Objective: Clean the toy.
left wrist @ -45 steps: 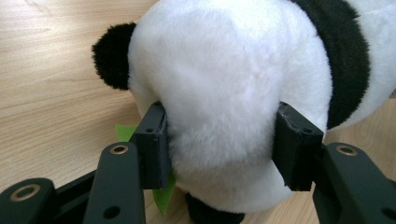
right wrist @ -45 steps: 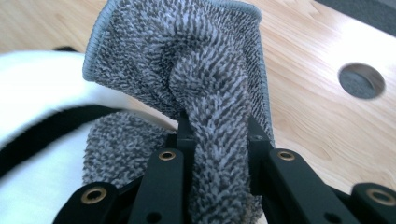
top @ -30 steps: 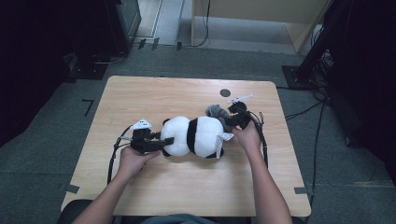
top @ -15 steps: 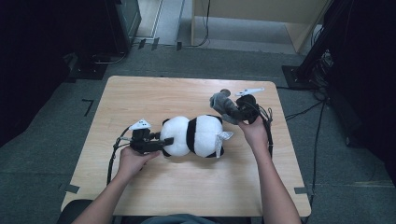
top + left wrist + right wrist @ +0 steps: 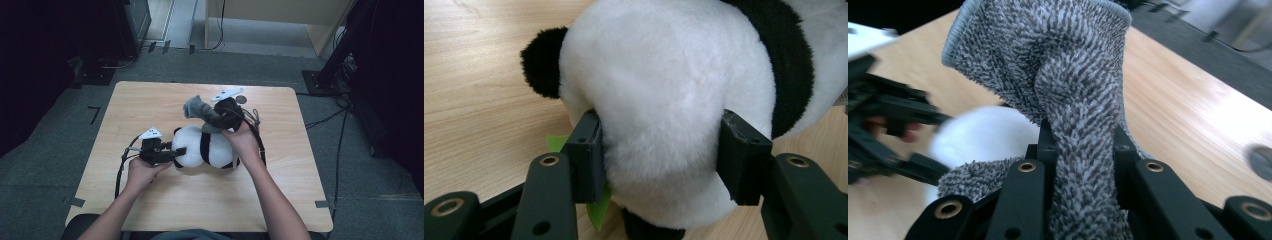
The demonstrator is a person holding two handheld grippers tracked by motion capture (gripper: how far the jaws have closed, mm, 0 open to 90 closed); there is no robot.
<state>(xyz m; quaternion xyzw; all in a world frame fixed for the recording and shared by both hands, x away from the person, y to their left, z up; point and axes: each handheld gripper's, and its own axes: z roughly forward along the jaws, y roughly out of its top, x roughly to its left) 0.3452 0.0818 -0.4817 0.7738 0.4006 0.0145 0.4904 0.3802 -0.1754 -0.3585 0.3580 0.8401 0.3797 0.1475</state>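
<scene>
We are finding the work partly done. The panda plush [image 5: 206,147] is lying on its side near the middle of the bench [image 5: 150,205], and the grey cloth [image 5: 199,109] is already off the bench surface, hanging in the air above the plush toward the far edge. What we judge to be left is bringing the cloth onto the toy, to wipe it or cover it; we are not seeing the cloth touching the plush in the high view, though the angle there is poor and a trailing corner may be brushing it.

The left claw [image 5: 659,155] is standing partly open and is gripping the panda plush: both pads are pressing into the white fur at the rounded end, one on each side, and the fur is bulging around them. A green tag [image 5: 596,212] is showing under the toy beside the left pad. This claw is pinning the plush at its end nearer the bench's left edge.

The right claw [image 5: 1083,145] is clamping tight on the grey cloth. The fabric is bunching into a thick fold between the jaws and fanning out above them.
</scene>
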